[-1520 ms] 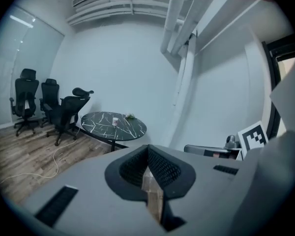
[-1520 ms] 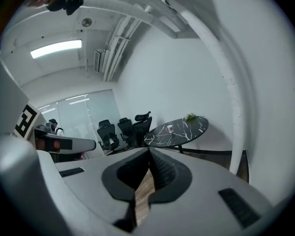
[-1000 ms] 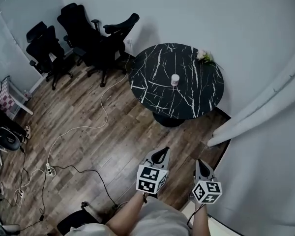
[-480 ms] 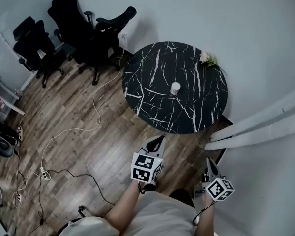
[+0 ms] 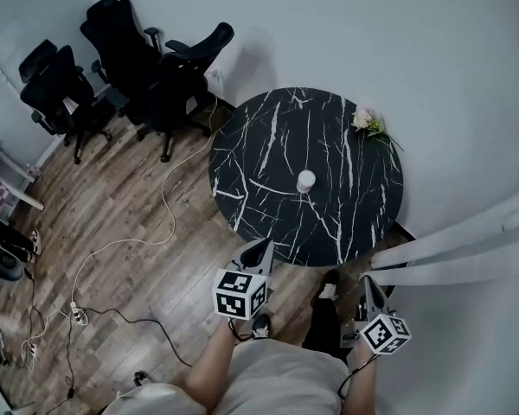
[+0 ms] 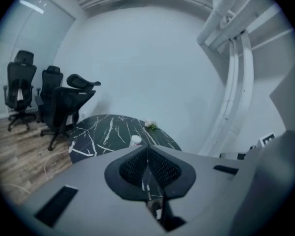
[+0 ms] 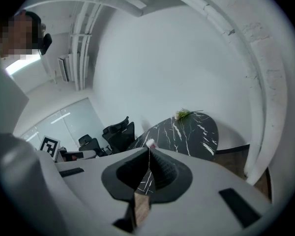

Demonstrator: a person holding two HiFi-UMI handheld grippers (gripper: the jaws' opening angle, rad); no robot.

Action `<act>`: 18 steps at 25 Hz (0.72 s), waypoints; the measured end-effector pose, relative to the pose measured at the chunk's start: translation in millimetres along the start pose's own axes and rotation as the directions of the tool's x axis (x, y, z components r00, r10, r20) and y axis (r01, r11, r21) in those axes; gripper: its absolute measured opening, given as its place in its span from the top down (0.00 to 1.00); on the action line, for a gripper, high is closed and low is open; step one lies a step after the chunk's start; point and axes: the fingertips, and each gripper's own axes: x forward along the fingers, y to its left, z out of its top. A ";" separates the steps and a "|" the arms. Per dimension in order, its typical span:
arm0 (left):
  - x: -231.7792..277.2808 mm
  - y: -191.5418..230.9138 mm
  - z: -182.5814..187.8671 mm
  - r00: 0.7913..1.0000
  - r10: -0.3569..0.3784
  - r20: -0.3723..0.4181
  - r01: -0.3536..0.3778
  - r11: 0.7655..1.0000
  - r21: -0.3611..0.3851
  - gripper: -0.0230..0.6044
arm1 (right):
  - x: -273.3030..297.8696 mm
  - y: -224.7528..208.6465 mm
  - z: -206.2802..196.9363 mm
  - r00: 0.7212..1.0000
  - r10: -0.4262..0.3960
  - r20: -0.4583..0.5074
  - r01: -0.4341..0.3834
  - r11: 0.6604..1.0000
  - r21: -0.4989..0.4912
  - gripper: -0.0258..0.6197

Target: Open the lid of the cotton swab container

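On the dark veined table (image 5: 268,137), small white cotton swab container (image 5: 305,181), left tool (image 5: 265,244) and right tool (image 5: 364,283) closed

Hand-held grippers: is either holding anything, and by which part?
Nothing. Left hand-held gripper and right hand-held gripper are shut, empty; the small white cylindrical container stands untouched on the black marble table.

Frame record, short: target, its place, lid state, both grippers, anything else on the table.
target: cotton swab container, upright
place: middle of round black marble table
lid: too small to tell
left gripper: shut, empty, apart from container
right gripper: shut, empty, apart from container
also on table: flowers at far edge
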 end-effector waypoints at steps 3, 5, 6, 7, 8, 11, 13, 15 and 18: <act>12.3 19.8 9.3 0.998 0.067 -0.007 -0.066 0.994 0.085 0.93 | 46.6 -0.8 11.6 0.997 0.072 -0.034 -0.073 0.997 -0.009 0.91; 23.9 26.6 24.4 0.996 0.092 0.021 -0.093 0.992 0.083 0.93 | 83.1 2.9 21.1 0.987 0.137 -0.087 -0.140 0.990 -0.032 0.91; 30.7 27.4 34.2 0.994 0.101 0.039 -0.104 0.992 0.078 0.93 | 101.4 6.2 27.8 0.979 0.167 -0.114 -0.174 0.984 -0.050 0.91; 38.8 25.6 44.6 0.993 0.104 0.058 -0.108 0.991 0.075 0.93 | 118.8 9.7 36.6 0.971 0.194 -0.138 -0.205 0.976 -0.069 0.91; 48.0 20.6 54.2 0.992 0.098 0.075 -0.103 0.992 0.070 0.93 | 134.5 13.0 46.8 0.962 0.220 -0.159 -0.236 0.968 -0.089 0.91; 78.8 -0.4 70.9 0.993 0.067 0.099 -0.069 0.997 0.025 0.93 | 174.8 18.6 73.0 0.933 0.291 -0.214 -0.329 0.929 -0.170 0.91; 98.4 -10.1 72.5 0.994 0.078 0.081 -0.080 0.997 0.021 0.93 | 200.4 17.6 81.8 0.914 0.313 -0.258 -0.375 0.895 -0.242 0.91; 115.7 -17.7 71.6 0.993 0.105 0.055 -0.107 0.993 0.042 0.93 | 222.3 13.8 86.3 0.896 0.323 -0.306 -0.412 0.862 -0.296 0.91; 140.4 -27.1 75.6 0.993 0.102 0.050 -0.106 0.992 0.066 0.93 | 252.1 4.6 87.3 0.875 0.309 -0.371 -0.444 0.819 -0.365 0.91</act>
